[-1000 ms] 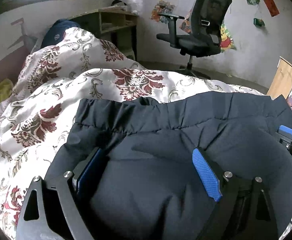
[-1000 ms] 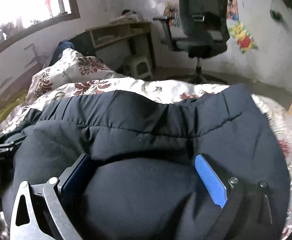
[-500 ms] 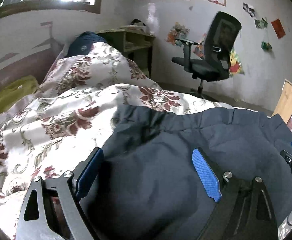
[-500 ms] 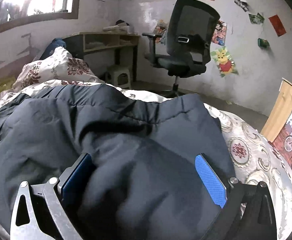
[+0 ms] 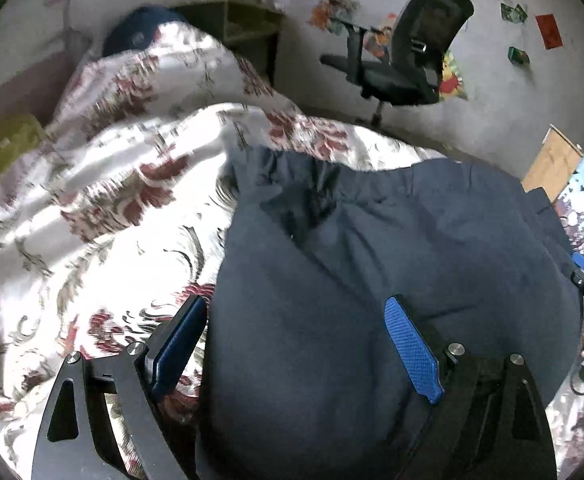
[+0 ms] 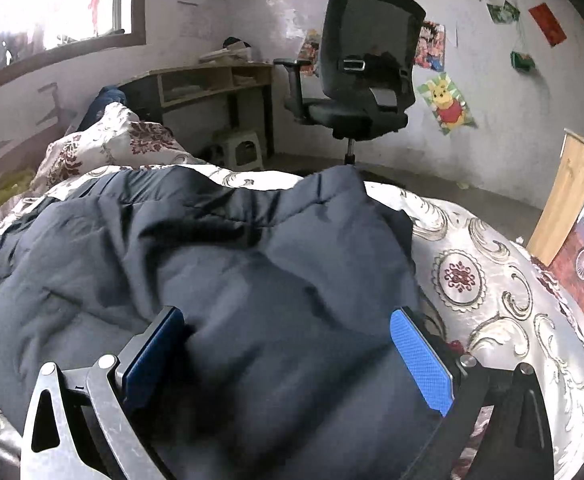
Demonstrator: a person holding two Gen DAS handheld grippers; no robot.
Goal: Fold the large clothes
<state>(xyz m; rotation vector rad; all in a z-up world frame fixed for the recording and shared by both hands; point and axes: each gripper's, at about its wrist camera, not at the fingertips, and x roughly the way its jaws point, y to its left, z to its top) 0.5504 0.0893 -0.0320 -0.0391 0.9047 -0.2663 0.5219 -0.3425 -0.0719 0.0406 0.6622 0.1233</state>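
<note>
The jacket [image 6: 227, 280] lies on the bedspread [image 6: 492, 292] before me, bunched between the fingers of my left gripper [image 5: 296, 344] and my right gripper [image 6: 287, 356]. Behind the bed stands the office chair [image 6: 364, 68], with the desk [image 6: 211, 80] to its left.

Left gripper [image 5: 298, 340] black frame, blue textured pads, silver screws, right gripper [image 6: 287, 354] scratched grey metal frame

Bed [image 6: 492, 280] has a floral quilt [image 5: 91, 200] spread over it, and a dark padded jacket [image 6: 251, 260] lies bunched up on top.
</note>
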